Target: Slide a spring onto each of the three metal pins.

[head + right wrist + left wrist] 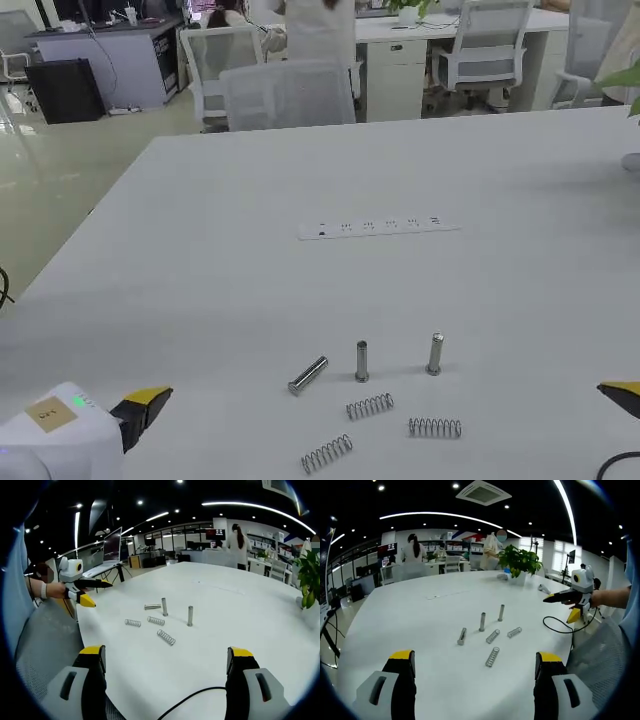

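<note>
Both tools were held back at the near edge of the white bench point(300, 180), well apart from the parts, so the task looked not yet begun. The left tool point(475, 658) had its jaws wide with nothing between them. The right tool point(166, 653) was likewise wide and empty.

Two metal pins stood upright, the middle pin point(361, 361) and the right pin point(435, 354), probably so a spring could be dropped straight over each. The left pin point(308, 374) lay on its side and would likely need standing or holding first.

The three springs lay loose just in front of the pins, each apart from the others and easy to pinch singly: the near spring point(327, 453), the middle spring point(369, 405) and the right spring point(435, 428). No spring was on a pin. Pins and springs lay between the two tools and ahead of both.
</note>
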Tool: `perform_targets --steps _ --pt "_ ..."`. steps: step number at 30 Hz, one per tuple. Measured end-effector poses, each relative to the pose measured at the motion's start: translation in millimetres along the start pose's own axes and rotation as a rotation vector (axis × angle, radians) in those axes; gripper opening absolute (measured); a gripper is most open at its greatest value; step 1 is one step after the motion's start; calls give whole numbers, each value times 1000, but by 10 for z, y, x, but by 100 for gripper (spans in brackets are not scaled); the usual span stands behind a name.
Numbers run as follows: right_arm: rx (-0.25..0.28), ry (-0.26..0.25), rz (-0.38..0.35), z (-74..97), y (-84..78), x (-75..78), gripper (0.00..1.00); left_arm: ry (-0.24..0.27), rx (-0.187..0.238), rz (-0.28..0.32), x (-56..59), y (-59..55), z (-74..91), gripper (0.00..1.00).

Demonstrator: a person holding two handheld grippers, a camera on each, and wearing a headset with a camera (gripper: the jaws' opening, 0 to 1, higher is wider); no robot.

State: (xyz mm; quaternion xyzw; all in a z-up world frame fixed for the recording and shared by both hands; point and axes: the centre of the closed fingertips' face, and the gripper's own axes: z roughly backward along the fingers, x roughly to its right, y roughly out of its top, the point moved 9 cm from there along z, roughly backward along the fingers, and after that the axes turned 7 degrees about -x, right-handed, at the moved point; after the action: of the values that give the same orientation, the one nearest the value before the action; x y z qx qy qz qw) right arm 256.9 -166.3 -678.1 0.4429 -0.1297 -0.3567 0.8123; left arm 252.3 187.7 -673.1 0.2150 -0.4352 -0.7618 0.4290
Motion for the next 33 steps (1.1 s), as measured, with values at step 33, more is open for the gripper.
perform_targets --steps 33 --pt "-15 -3 2 -13 45 36 100 8 7 51 -153 -19 -49 98"
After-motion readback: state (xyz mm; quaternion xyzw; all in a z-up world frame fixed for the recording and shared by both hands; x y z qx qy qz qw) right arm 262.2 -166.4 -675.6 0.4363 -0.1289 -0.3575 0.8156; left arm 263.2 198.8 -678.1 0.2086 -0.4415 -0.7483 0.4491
